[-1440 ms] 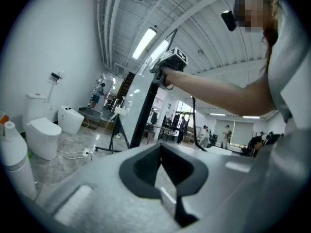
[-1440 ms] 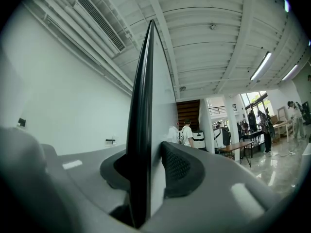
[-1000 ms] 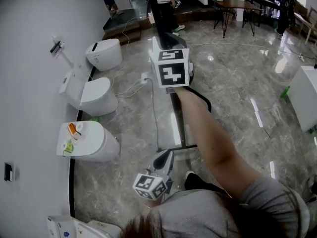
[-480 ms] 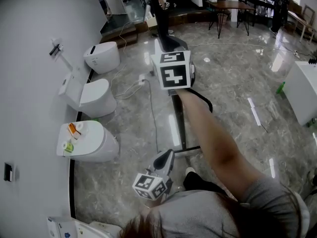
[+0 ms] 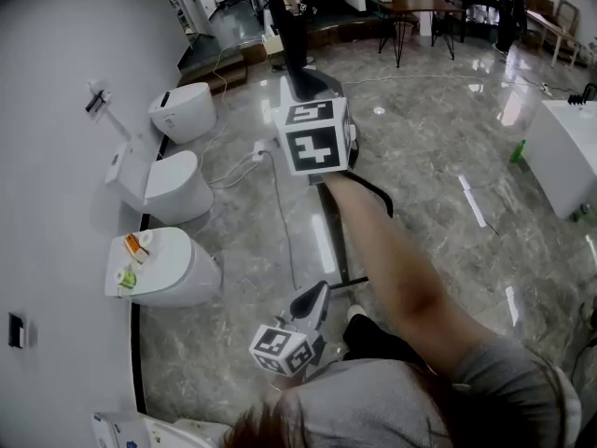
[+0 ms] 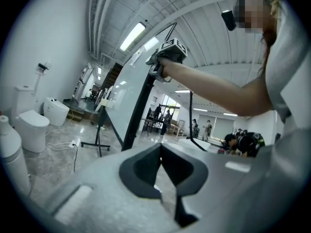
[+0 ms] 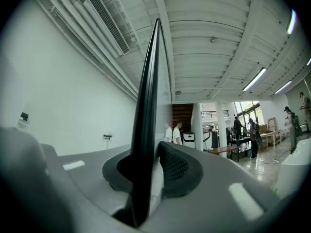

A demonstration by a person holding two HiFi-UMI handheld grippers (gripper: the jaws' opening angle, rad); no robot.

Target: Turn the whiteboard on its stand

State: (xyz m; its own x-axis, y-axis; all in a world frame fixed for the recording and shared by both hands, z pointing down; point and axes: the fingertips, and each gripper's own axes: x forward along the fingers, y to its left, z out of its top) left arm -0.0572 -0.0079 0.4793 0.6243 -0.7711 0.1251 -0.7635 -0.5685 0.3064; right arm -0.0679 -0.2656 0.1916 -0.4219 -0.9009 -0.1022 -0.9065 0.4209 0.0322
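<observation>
The right gripper (image 7: 154, 152) has drifted a little left in the head view since a second ago, the outstretched arm (image 5: 401, 278) moving with it. Its jaws have just been closing, with the whiteboard's black edge between them. The left gripper (image 6: 160, 152) sits at about the same low spot in the head view as before.

The whiteboard (image 6: 124, 93) stands tilted on its stand (image 5: 347, 276), the white face toward the wall side and the dark frame running up to a top corner. The right gripper is clenched on that frame near the corner. In the right gripper view the frame rises as a thin black blade from between the pads, which press on it from both sides.

The left gripper is held low, close to the person's body and apart from the board. Its jaws are drawn together at the tips with nothing between them.

The stand's foot rests on a glossy marble floor (image 5: 438, 157). A cable (image 5: 284, 213) trails across the floor to a power strip (image 5: 259, 149). Three toilets (image 5: 173, 187) line the white wall on the left. A white table (image 5: 560, 157) stands far right, and people stand at the back of the hall.
</observation>
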